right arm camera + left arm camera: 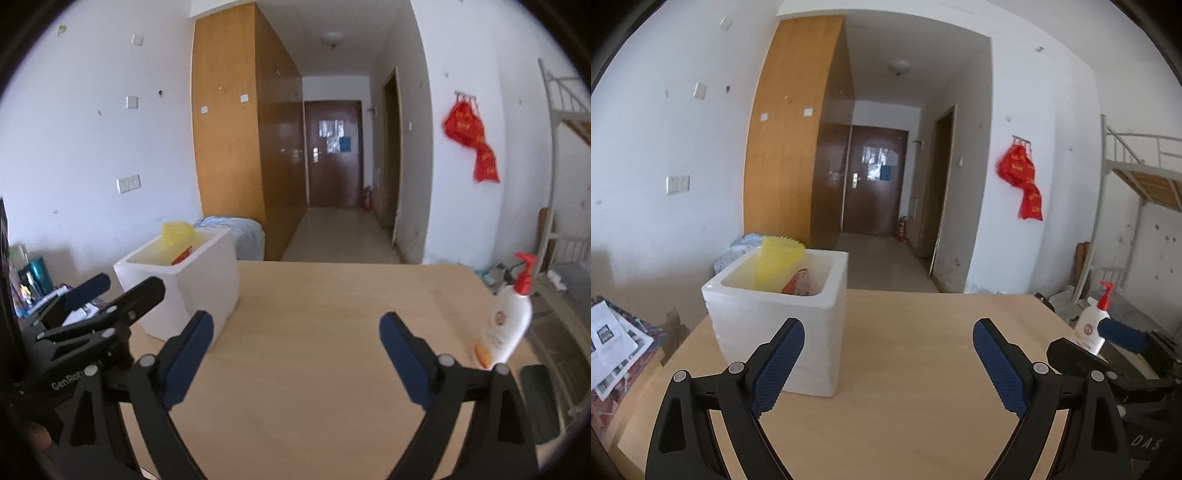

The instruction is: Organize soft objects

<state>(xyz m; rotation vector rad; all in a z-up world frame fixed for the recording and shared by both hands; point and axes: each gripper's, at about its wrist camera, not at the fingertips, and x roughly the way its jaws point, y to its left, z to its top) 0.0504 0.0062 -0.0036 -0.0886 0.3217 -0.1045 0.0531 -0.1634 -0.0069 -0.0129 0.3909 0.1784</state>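
Red item mostly hidden inside foam box.

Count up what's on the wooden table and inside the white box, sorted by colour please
White: 2, the foam box and the lotion bottle with a red pump
Yellow: 1, the ridged plastic piece standing in the box
Red-orange: 1, an item in the box, partly hidden
Total: 4

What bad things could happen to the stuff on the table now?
The pump bottle stands at the table's right edge, close to the right gripper, so a sideways swing might knock it off. The white foam box looks light; the left gripper, just beside it, could shove it.
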